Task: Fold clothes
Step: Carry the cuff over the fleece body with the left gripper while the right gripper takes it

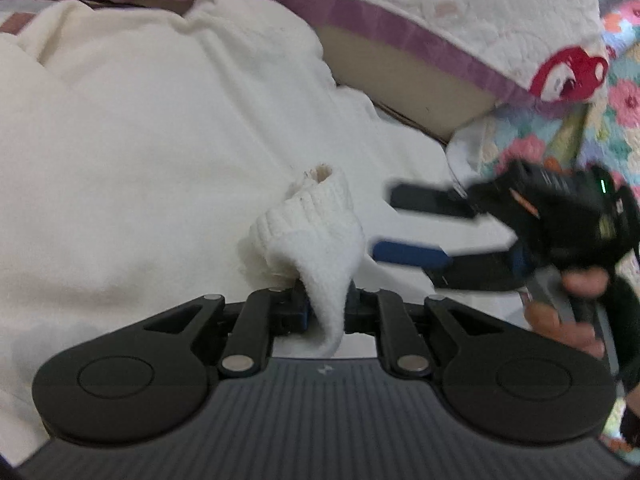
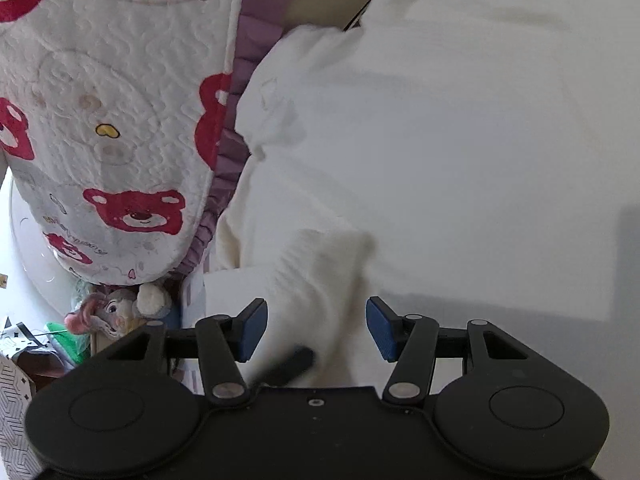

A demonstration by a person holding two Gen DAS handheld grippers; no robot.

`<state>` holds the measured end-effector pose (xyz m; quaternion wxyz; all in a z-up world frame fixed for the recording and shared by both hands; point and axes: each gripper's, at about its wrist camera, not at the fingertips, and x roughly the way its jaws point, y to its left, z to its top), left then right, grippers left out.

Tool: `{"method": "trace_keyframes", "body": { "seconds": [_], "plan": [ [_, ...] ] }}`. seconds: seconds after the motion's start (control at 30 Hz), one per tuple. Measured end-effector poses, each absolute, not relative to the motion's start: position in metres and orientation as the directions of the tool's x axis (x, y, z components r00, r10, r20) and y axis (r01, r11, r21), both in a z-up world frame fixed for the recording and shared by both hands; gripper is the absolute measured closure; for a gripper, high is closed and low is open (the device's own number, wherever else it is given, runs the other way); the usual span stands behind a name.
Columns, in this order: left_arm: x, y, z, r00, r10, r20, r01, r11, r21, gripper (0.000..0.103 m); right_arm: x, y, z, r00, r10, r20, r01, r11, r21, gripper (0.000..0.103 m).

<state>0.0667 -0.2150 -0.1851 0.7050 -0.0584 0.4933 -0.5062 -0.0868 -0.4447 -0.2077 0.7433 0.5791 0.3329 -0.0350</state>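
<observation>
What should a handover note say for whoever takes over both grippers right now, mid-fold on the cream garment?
Left gripper: shut on the ribbed knit cuff of the cream fleece garment.
Right gripper: open, its blue pads either side of that same cuff without pressing it.
Garment: spread on the white surface, beside the quilted blanket with red bear print.
Done: cuff picked up. No finished fold is visible.
Left: probably carry the sleeve across the body, then fold the rest.
</observation>
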Motion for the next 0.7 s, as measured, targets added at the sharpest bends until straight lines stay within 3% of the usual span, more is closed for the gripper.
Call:
{"method": "trace_keyframes", "body": {
  "seconds": [0.2,0.3,0.47,0.53,0.57,0.7],
  "plan": [
    [0.052,-0.220,-0.180,-0.016,-0.751,-0.661,0.730,0.443,-0.521,0.080,-0.054,-0.430,-0.203,0.699,0.365,-0.615,0.465,0.421,0.779,0.040],
    [0.050,-0.222,-0.182,-0.076,-0.747,-0.661,0.742,0.400,-0.537,0.080,-0.049,-0.428,-0.208,0.660,0.378,-0.649,0.508,0.412,0.756,0.032],
    [0.050,-0.220,-0.184,-0.129,-0.740,-0.660,0.739,0.373,-0.562,0.080,-0.045,-0.425,-0.217,0.621,0.377,-0.688,0.547,0.421,0.724,0.031],
    [0.051,-0.215,-0.176,-0.144,-0.758,-0.636,0.729,0.354,-0.586,0.080,-0.045,-0.422,-0.216,0.623,0.355,-0.697,0.532,0.460,0.710,0.046],
    [0.052,-0.211,-0.169,-0.146,-0.775,-0.615,0.731,0.334,-0.595,0.080,-0.044,-0.419,-0.210,0.623,0.330,-0.709,0.508,0.518,0.688,0.084],
    [0.060,-0.189,-0.134,-0.086,-0.867,-0.491,0.752,0.266,-0.603,0.079,-0.051,-0.421,-0.164,0.713,0.193,-0.674,0.373,0.710,0.597,0.085]
  ]
}}
